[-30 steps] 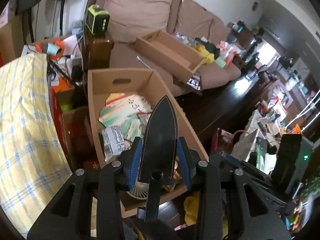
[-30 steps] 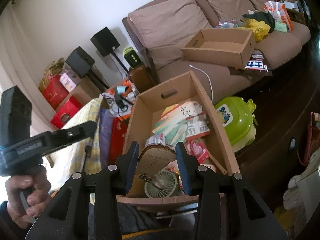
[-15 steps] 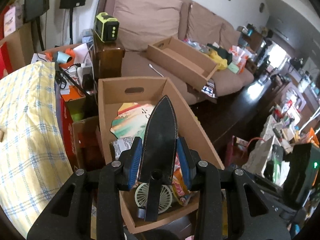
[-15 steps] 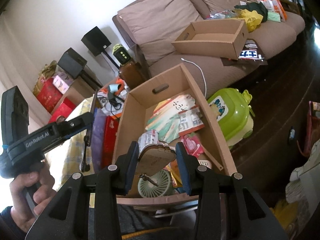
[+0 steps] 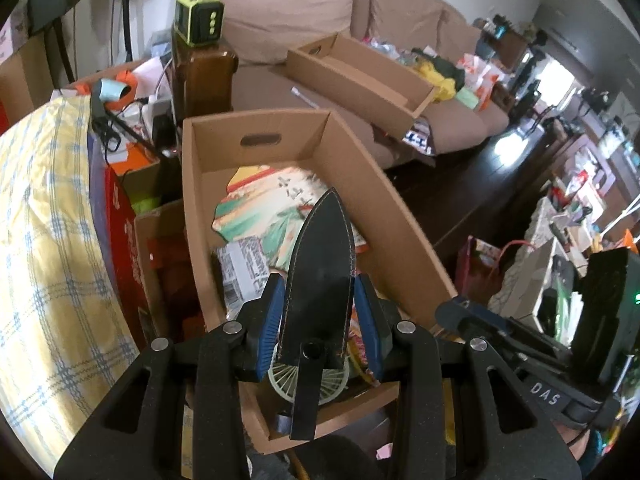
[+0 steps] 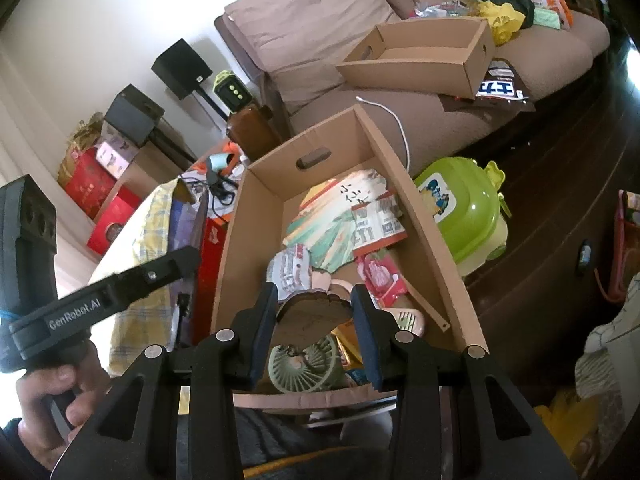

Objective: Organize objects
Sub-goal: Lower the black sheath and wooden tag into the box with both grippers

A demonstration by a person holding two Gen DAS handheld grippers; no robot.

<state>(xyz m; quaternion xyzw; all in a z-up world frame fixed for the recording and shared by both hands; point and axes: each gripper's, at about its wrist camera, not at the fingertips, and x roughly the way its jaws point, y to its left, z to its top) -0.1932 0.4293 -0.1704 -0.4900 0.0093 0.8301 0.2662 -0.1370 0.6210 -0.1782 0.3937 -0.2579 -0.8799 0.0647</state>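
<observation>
The black sheath (image 5: 320, 276), pointed and stitched along its edge, sits upright between the blue pads (image 5: 270, 316) of the left gripper (image 5: 319, 320), which pinch it at its wide lower part. Its tip points away from the camera, over the open box (image 5: 404, 240). A black stem runs down from its base, over a pale green fan (image 5: 280, 380) at the near end of the box.

The right gripper (image 6: 314, 330) pinches a brown wooden piece (image 6: 310, 316) with a rounded, cracked upper edge; both pads press on its sides. It is also held above the near end of the box (image 6: 432, 248), over the fan (image 6: 308, 368).

Box contents:
- a printed paper fan (image 6: 332, 224) in green, orange and white, near the far wall
- a packet with red and white print (image 6: 378, 226) lying on the paper fan
- a pink packet (image 6: 380, 280) near the right wall
- a crumpled white wrapper (image 6: 290, 270) near the middle

A green plastic case (image 6: 460, 216) stands on the dark floor just right of the box. A second box (image 6: 420, 64) rests on the brown sofa (image 6: 320, 12) behind. A yellow checked cloth (image 5: 44, 240) lies left of the box. In the right wrist view, a hand (image 6: 52, 404) grips the left gripper's handle at lower left
</observation>
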